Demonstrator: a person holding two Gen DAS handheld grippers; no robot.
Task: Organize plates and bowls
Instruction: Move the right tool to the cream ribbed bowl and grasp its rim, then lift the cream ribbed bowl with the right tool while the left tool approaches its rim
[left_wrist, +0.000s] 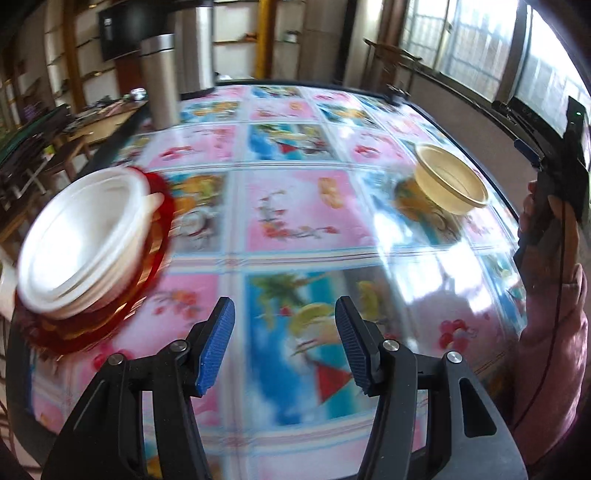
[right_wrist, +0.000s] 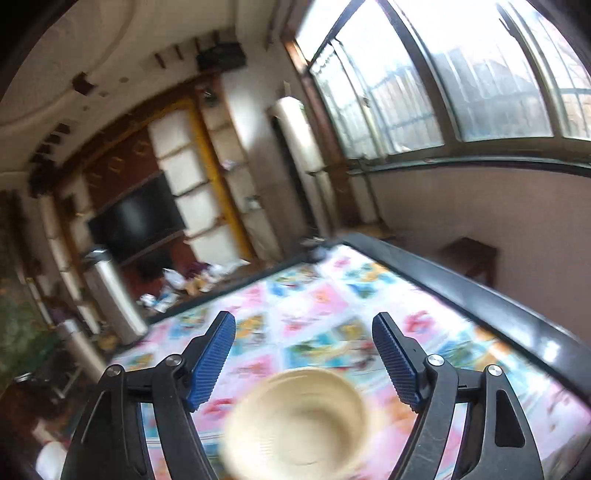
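Pink and blue picture squares cover the glossy cloth on the worktop (left_wrist: 295, 229), which has a dark rim along its far and right edges. In the left wrist view, the left hand-held gripper (left_wrist: 285, 343) hangs above the near part of the cloth with its blue-padded fingers spread wide and nothing between them. To its left, close to the worktop's near-left corner, sits a stack of white bowls (left_wrist: 85, 247) nested together on top of red plates (left_wrist: 155, 236); the whole stack is blurred. Well apart from it, toward the right edge, a single tan bowl (left_wrist: 450, 181) stands upright on the cloth. At the far right of that view a hand (left_wrist: 543, 229) in a pink sleeve grips a black handle. A steel flask (left_wrist: 160, 77) stands at the far-left edge of the worktop.

In the right wrist view, the right hand-held gripper (right_wrist: 304, 356) is also wide open and holds nothing. The tan bowl (right_wrist: 299, 424) lies below and between its fingers, blurred, mouth up, with neither pad touching it. Beyond the worktop (right_wrist: 461, 284) are large windows (right_wrist: 461, 74) on the right and a dark television screen (right_wrist: 136, 221) on the far wall.
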